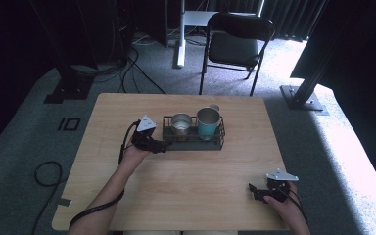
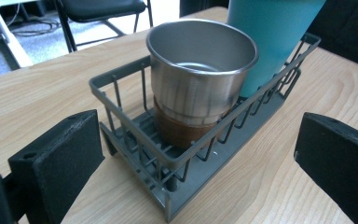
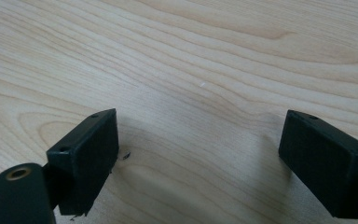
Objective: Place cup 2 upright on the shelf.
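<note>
A grey wire rack (image 1: 193,141) (image 2: 135,135) stands at the middle of the wooden table (image 1: 186,176). In it stand a steel cup (image 1: 181,123) (image 2: 200,79) with a brown base and, to its right, a taller teal cup (image 1: 208,122) (image 2: 272,37). My left gripper (image 1: 160,146) (image 2: 196,163) is open at the rack's left end, its jaws spread wide on either side of that end, touching nothing. Down at the table's front right, my right gripper (image 1: 252,190) (image 3: 200,158) is open over bare wood with nothing between its jaws.
A black folding chair (image 1: 235,46) and a white desk leg (image 1: 180,34) stand beyond the table's far edge. Cables lie on the grey carpet at the left (image 1: 46,174). Bare wood (image 3: 205,56) lies between the rack and the right gripper.
</note>
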Available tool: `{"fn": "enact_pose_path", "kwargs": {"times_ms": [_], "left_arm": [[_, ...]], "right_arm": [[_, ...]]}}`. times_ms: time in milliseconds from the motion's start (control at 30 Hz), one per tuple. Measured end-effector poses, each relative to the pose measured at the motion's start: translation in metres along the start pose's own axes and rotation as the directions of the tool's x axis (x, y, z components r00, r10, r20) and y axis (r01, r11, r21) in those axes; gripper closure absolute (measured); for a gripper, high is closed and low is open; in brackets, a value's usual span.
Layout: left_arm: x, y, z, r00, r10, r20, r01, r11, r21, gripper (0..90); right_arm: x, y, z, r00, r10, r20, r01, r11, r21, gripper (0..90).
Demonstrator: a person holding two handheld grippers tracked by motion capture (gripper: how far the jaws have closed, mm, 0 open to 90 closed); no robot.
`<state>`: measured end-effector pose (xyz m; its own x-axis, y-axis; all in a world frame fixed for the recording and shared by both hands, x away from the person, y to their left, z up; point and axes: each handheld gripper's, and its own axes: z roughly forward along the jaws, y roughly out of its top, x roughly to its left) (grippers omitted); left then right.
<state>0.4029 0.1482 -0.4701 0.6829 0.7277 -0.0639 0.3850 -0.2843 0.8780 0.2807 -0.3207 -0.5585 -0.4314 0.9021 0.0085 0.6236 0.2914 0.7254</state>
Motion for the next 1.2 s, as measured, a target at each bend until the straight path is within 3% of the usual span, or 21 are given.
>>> {"fn": "enact_pose_path", "kwargs": {"times_ms": [167, 267, 400, 467, 933, 1200], "left_arm": [[0.008, -0.008, -0.007, 0.9998, -0.021, 0.002, 0.021, 0.9998, 0.001, 1.6], [0.01, -0.014, -0.011, 0.9999, -0.011, -0.002, 0.012, 0.9998, 0.013, 1.6], [0.014, -0.02, -0.016, 0.9993, -0.037, -0.003, 0.037, 0.9993, 0.002, 1.6], [0.016, -0.024, -0.019, 0.999, -0.033, -0.028, 0.033, 0.9994, 0.0, 1.6], [0.029, -0.056, -0.037, 0.9954, -0.073, -0.062, 0.074, 0.9971, 0.018, 1.6], [0.033, -0.076, -0.052, 0.992, -0.067, -0.107, 0.072, 0.9965, 0.043, 1.6]], "right_arm": [[0.0, 0.0, 0.0, 1.0, 0.0, 0.0, 0.0, 1.0, 0.0, 11.6], [0.0, 0.0, 0.0, 1.0, 0.0, 0.0, 0.0, 1.0, 0.0, 11.6], [0.0, 0.0, 0.0, 1.0, 0.0, 0.0, 0.0, 1.0, 0.0, 11.6], [0.0, 0.0, 0.0, 1.0, 0.0, 0.0, 0.0, 1.0, 0.0, 11.6], [0.0, 0.0, 0.0, 1.0, 0.0, 0.0, 0.0, 1.0, 0.0, 11.6], [0.0, 0.0, 0.0, 1.0, 0.0, 0.0, 0.0, 1.0, 0.0, 11.6]]}}
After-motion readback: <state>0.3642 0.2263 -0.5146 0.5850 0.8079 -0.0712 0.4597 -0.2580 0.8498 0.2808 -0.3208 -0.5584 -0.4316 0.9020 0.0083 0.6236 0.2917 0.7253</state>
